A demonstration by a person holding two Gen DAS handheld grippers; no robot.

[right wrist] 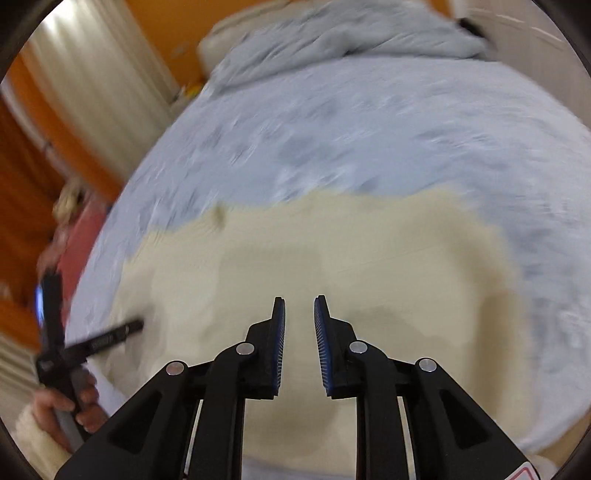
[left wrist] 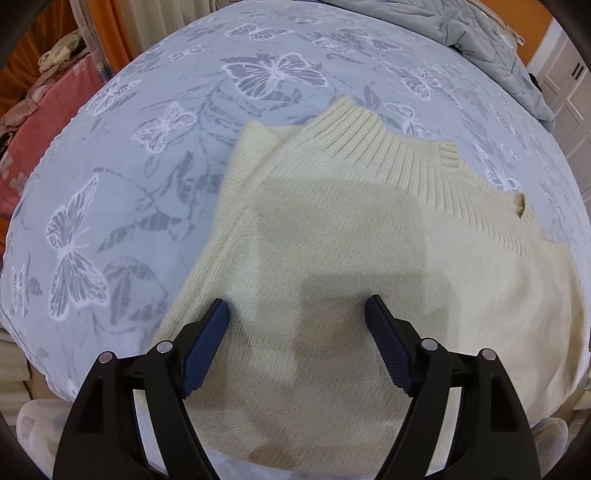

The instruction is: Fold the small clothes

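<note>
A cream knitted sweater [left wrist: 332, 236] lies folded on the blue butterfly bedspread [left wrist: 147, 122], its ribbed collar [left wrist: 388, 147] pointing away. My left gripper [left wrist: 297, 308] hovers over the sweater's near part, wide open and empty. In the blurred right wrist view the same sweater [right wrist: 332, 258] fills the middle. My right gripper [right wrist: 299, 306] is above it, jaws a narrow gap apart with nothing between them. The left gripper also shows in the right wrist view [right wrist: 110, 338], held by a hand at the sweater's left edge.
A crumpled grey quilt [left wrist: 480, 33] lies at the far end of the bed. A pink towel and clothes [left wrist: 40, 122] sit on the left beside the bed. Orange walls and a pale curtain [right wrist: 92, 85] stand behind.
</note>
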